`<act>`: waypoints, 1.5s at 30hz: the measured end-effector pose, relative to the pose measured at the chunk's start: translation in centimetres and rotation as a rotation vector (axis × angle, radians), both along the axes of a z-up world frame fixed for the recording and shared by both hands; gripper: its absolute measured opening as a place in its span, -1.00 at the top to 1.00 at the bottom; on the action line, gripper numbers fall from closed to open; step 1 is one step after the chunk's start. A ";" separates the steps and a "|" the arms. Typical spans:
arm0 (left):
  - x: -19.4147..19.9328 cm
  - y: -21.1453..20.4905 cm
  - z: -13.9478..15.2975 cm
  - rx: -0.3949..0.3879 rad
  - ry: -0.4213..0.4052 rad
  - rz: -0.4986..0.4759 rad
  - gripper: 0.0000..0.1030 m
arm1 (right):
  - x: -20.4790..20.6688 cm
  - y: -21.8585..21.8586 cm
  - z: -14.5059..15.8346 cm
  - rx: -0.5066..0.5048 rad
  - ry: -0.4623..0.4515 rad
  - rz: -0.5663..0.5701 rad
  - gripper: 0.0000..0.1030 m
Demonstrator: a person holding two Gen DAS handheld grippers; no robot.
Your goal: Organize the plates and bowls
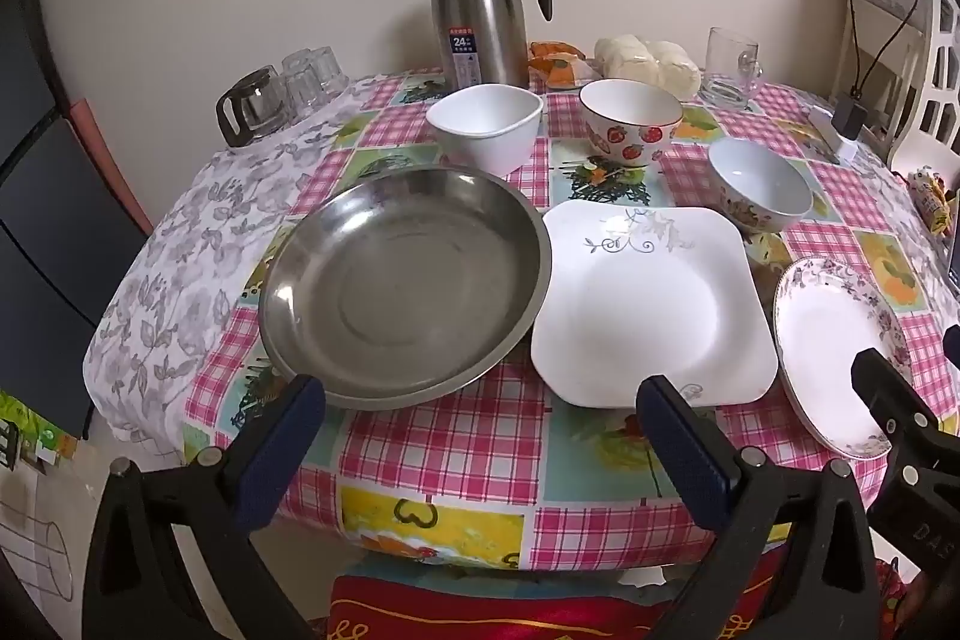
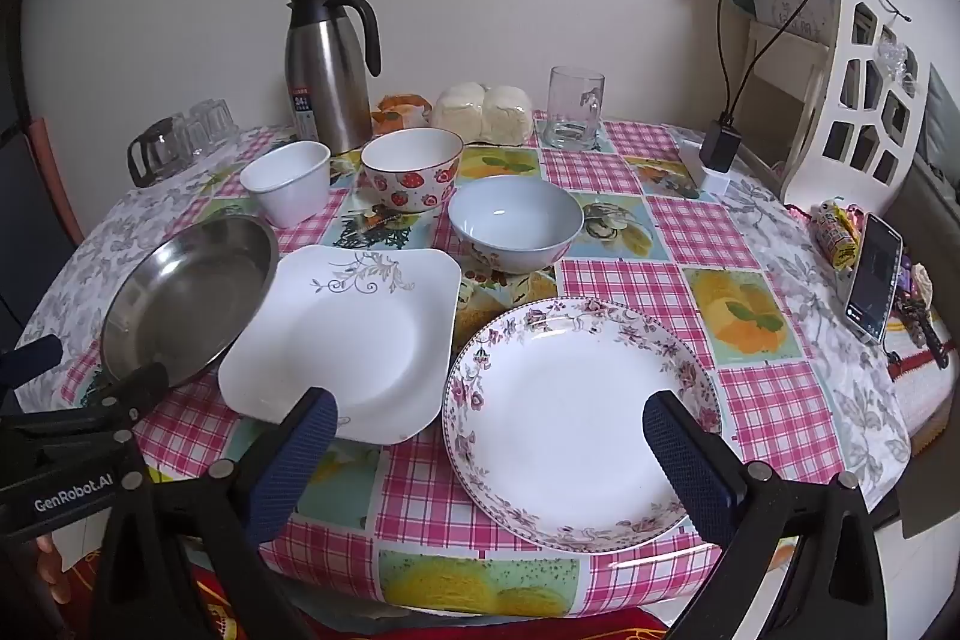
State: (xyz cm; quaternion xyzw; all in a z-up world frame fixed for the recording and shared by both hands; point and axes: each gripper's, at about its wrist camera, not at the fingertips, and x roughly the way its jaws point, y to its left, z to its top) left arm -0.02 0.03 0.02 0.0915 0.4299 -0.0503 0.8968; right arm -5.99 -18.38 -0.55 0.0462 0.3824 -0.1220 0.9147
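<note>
A steel plate [image 1: 408, 286] [image 2: 186, 292], a white square plate [image 1: 648, 298] [image 2: 354, 334] and a floral round plate [image 1: 840, 352] [image 2: 576, 418] lie in a row along the table's front. Behind them stand a white square bowl [image 1: 486, 124] [image 2: 288, 190], a strawberry bowl [image 1: 630, 115] [image 2: 411, 175] and a pale blue bowl [image 1: 759, 184] [image 2: 516, 220]. My left gripper [image 1: 480, 400] is open and empty above the table's front edge, between the steel and square plates. My right gripper [image 2: 489, 412] is open and empty over the floral plate's near side.
A steel thermos jug [image 1: 480, 4] [image 2: 330, 64], a glass mug [image 1: 729, 67] [image 2: 573, 109], bagged buns [image 1: 651, 58] and upturned glasses [image 1: 282, 94] stand at the back. A phone [image 2: 873, 280], a charger [image 2: 717, 148] and a white chair [image 2: 858, 100] are on the right.
</note>
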 end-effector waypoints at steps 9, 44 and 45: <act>0.1 0.7 -0.5 0.004 0.020 0.003 -1.00 | 0.0 0.0 -0.1 0.000 0.003 -0.001 -1.00; 0.8 1.4 -1.2 0.009 0.076 0.046 -1.00 | 0.4 0.3 -0.7 0.000 0.023 0.004 -1.00; 0.8 1.5 -1.2 0.009 0.077 0.047 -1.00 | 0.4 0.3 -0.7 0.000 0.023 0.004 -1.00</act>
